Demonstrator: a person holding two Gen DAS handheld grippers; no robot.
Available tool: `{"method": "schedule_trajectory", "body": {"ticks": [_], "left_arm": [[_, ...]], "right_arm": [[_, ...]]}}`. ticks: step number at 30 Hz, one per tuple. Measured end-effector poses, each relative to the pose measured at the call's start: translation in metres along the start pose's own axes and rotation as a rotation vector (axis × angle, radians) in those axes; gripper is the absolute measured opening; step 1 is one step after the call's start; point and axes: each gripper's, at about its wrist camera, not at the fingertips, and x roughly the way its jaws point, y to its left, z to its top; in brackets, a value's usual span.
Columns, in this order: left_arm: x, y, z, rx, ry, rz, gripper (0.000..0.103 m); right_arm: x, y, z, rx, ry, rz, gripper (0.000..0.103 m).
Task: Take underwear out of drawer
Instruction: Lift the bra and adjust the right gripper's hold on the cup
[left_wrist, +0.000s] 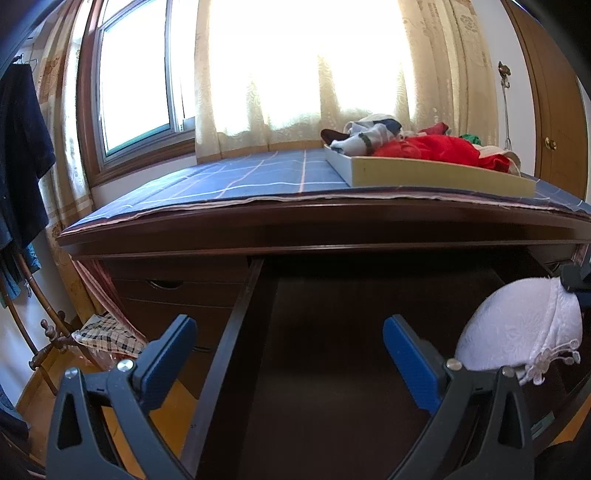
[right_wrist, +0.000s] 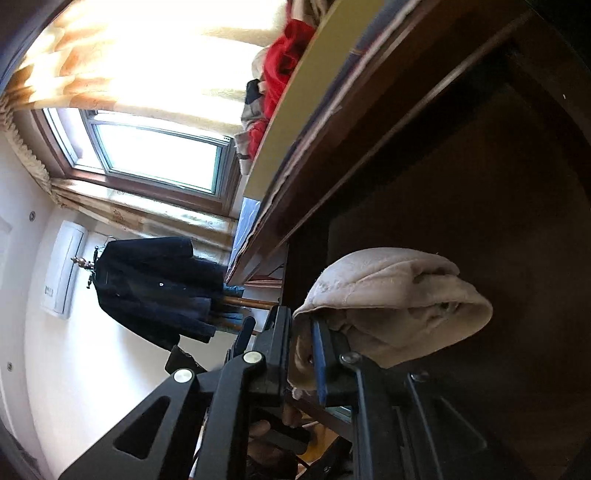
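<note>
The bra (left_wrist: 517, 328) hangs pinched in the right gripper (right_wrist: 314, 354), its pads pressed together on the fabric, above the right side of the open drawer (left_wrist: 236, 332). In the right wrist view the cup (right_wrist: 391, 302) bulges past the fingertips. The left gripper (left_wrist: 291, 354) hovers over the drawer's left wall, its blue pads (left_wrist: 410, 362) spread wide with nothing between them. Beyond, on the desk (left_wrist: 295, 225), a blue checked cloth (left_wrist: 236, 181) covers the top, and a tray (left_wrist: 436, 173) of clothes (left_wrist: 428, 147) sits at the far right corner.
</note>
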Motion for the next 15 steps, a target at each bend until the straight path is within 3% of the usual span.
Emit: {"method": "schedule_trajectory", "body": {"ticks": [4,7,9,10,15], "left_arm": [[0.0,-0.001,0.0,0.002,-0.002,0.002,0.103],[0.001,-0.001,0.0,0.002,-0.001,0.0,0.103],[0.0,0.0,0.0,0.001,-0.001,-0.001,0.103],[0.0,0.0,0.0,0.002,-0.002,0.0,0.103],[0.0,0.0,0.0,0.002,-0.001,0.0,0.103]], "right_arm": [[0.004,-0.007,0.002,0.044,0.001,-0.034,0.017],[0.003,-0.016,0.002,0.096,0.035,-0.045,0.044],[-0.002,-0.014,0.0,0.101,0.037,-0.056,0.078],[-0.005,-0.011,-0.001,0.098,0.04,-0.07,0.084],[-0.022,0.004,-0.009,-0.001,0.103,-0.259,0.087]]}}
